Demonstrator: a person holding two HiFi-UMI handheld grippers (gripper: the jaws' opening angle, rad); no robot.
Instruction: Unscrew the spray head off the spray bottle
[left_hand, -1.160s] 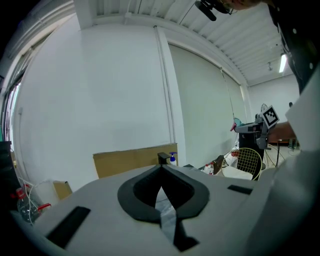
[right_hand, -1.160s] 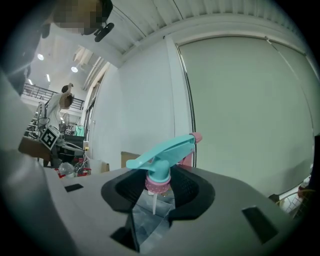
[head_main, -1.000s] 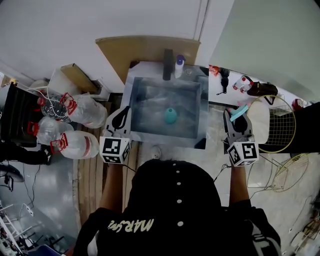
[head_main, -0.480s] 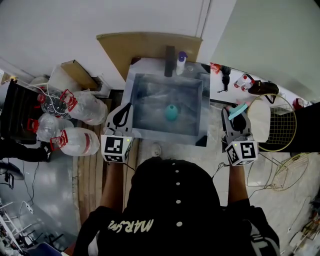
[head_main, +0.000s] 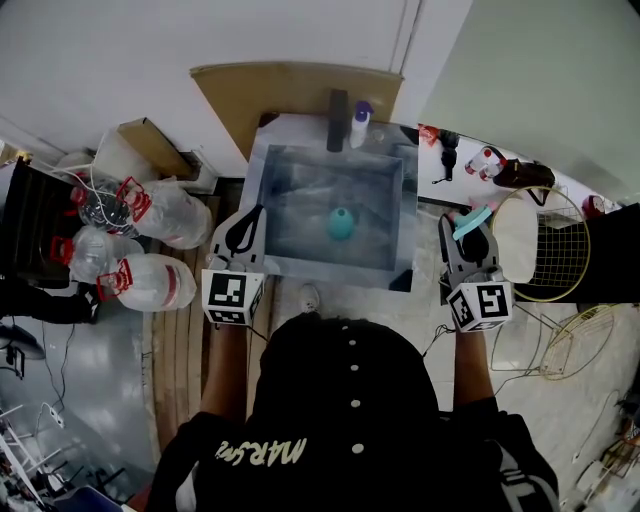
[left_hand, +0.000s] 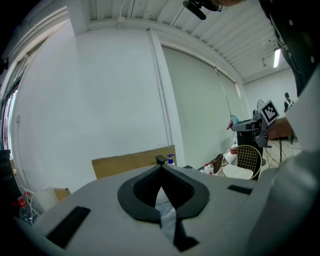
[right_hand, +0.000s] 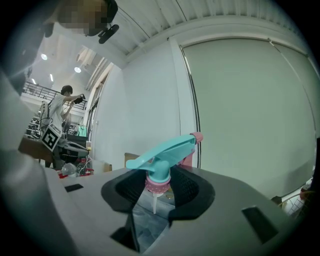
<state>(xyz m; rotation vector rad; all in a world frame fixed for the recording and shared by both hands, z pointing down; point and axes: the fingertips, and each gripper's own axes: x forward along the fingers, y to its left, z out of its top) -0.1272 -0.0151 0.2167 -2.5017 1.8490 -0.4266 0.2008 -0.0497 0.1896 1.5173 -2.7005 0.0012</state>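
the teal plastic spray head (right_hand: 162, 159), with its pink dotted collar, was pinched between the jaws of the right gripper (right_hand: 159, 186). the rounded teal spray bottle (head_main: 341, 225) was seen in the steel basin (head_main: 300, 266), well apart. the left gripper (left_hand: 161, 186) was pressed together, empty.

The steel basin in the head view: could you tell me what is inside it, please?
Only a small teal bottle shows, sitting near the middle of the basin. The patch of floor beneath it is covered by the bottle itself.
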